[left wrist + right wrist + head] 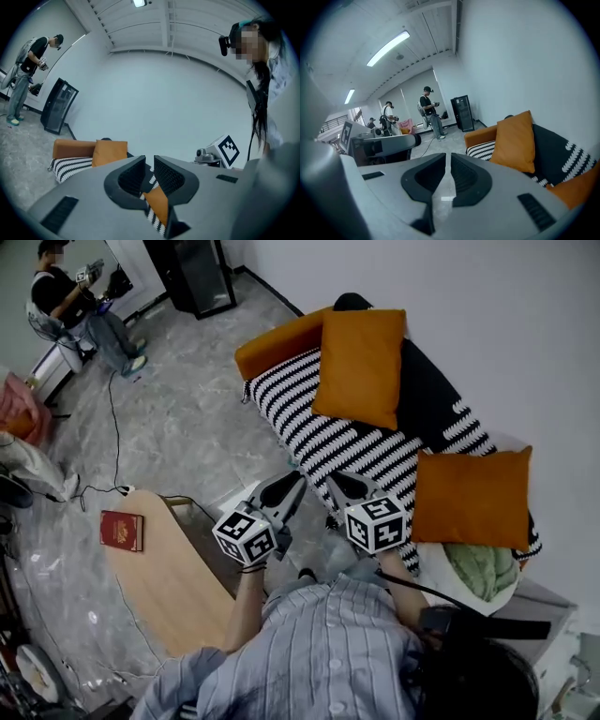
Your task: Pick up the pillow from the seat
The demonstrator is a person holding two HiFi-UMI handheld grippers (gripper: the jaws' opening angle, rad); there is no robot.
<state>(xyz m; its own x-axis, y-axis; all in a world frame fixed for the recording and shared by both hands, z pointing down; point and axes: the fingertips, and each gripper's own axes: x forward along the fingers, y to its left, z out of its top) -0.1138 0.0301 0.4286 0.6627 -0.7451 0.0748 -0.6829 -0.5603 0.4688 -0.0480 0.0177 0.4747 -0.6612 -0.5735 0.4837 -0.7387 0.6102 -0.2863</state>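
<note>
Two orange pillows lie on a sofa seat (319, 432) with a black-and-white striped cover. One pillow (361, 367) (110, 152) (515, 143) leans on the backrest at the far end. The other pillow (472, 498) (158, 204) (581, 183) lies nearer, at the right. My left gripper (289, 482) (149, 161) and right gripper (341, 484) (448, 158) hover side by side before the sofa's front edge. Both are shut with nothing between the jaws, and neither touches a pillow.
An orange armrest bolster (279, 345) ends the sofa, and a green leaf-shaped cushion (483, 568) lies at its near right. A wooden table (164, 587) with a red book (122, 529) stands to my left. A person (75, 306), a black cabinet (202, 273) and a floor cable (114, 442) are farther off.
</note>
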